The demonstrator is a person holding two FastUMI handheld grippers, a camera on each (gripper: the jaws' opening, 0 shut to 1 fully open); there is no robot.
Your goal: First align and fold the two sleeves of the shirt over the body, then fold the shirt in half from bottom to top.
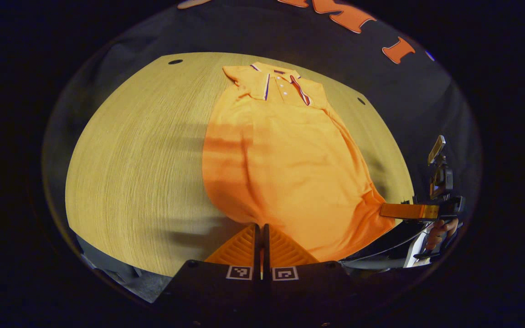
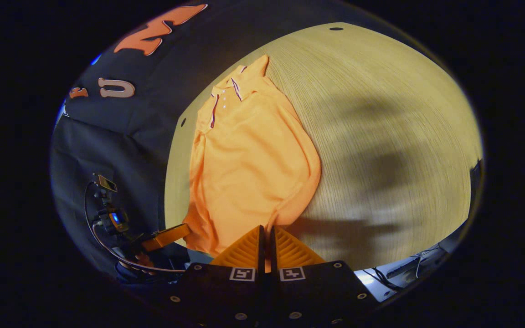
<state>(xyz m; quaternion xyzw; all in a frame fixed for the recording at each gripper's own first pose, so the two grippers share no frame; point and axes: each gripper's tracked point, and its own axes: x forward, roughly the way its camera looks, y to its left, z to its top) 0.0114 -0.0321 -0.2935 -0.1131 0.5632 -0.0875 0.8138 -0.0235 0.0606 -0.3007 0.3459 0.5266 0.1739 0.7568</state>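
The wooden tabletop [image 1: 135,182] carries the orange shirt [image 1: 280,159], which lies flat with its collar [image 1: 276,82] at the far edge and its hem at the near edge, nearest both cameras. The shirt already reads as a narrow column: both long sides look tucked in over the body, so I judge the sleeve folds done and the bottom-to-top fold the step in hand. In the left gripper view the left hand-held gripper [image 1: 261,241] sits at the near hem with its fingers pressed together; the cloth runs right up to the tips, but whether any is pinched between them I cannot tell. In the right gripper view the right hand-held gripper [image 2: 265,243] is likewise pressed together at the near hem, at the other corner, and again a pinch cannot be confirmed. The next move, as I judge it, calls for both corners to be lifted evenly and carried far toward the collar, keeping the hem square so the tucked sleeves do not slide out
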